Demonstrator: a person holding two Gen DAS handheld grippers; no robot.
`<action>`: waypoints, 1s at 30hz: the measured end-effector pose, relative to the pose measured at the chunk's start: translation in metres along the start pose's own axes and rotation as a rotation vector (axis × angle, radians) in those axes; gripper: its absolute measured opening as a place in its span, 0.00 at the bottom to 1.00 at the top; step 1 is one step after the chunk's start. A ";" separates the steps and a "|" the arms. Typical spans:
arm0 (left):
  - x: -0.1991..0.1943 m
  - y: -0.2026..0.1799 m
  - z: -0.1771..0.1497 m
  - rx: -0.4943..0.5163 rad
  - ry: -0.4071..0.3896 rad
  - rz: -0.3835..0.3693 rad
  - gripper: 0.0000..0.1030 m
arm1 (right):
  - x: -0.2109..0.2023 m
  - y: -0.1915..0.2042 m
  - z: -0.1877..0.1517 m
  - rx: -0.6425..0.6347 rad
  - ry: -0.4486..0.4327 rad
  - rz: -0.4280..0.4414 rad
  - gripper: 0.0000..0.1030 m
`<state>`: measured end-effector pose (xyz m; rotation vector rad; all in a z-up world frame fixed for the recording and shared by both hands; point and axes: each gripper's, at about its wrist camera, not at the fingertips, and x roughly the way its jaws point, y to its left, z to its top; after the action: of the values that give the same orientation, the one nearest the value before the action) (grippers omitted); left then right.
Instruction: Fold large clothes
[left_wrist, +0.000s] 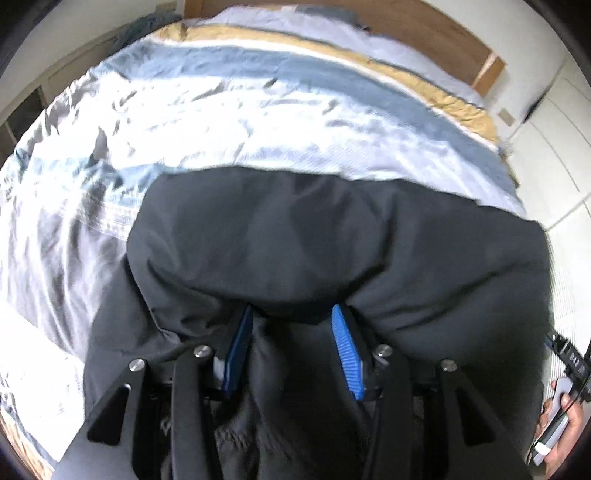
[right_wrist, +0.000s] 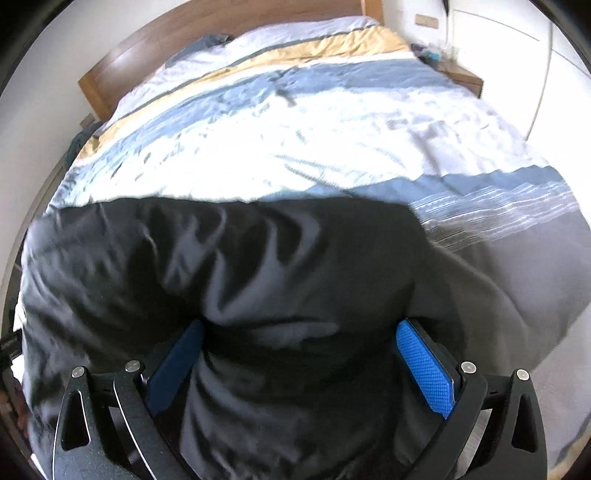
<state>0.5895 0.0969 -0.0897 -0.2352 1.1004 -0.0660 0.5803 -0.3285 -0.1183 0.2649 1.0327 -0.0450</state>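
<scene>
Blue pads (left_wrist: 345, 350) of left gripper (left_wrist: 291, 314) sit apart around soft, floppy black jacket (left_wrist: 295, 240); right gripper (right_wrist: 301, 328) gapes wide too; pinch its thick edge.

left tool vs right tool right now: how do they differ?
Left tool: pads stand fairly close, with a narrow bunch of the black garment between them. Right tool: pads stand much wider apart, with a broad swath of cloth between them. Whether either truly pinches the cloth is unclear. Shared: blue pads, black frames, both at the garment's near edge over the striped bedding.
</scene>
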 end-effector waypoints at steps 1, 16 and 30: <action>-0.009 -0.005 -0.003 0.012 -0.013 -0.008 0.42 | -0.008 0.002 -0.001 -0.005 -0.011 0.010 0.99; -0.066 -0.032 -0.119 0.112 -0.098 -0.053 0.48 | -0.078 0.053 -0.107 -0.187 -0.013 0.083 0.99; -0.086 -0.034 -0.138 0.149 -0.118 0.035 0.50 | -0.081 0.057 -0.112 -0.227 -0.002 -0.012 0.99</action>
<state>0.4296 0.0569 -0.0663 -0.0850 0.9771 -0.1010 0.4539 -0.2541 -0.0923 0.0520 1.0274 0.0604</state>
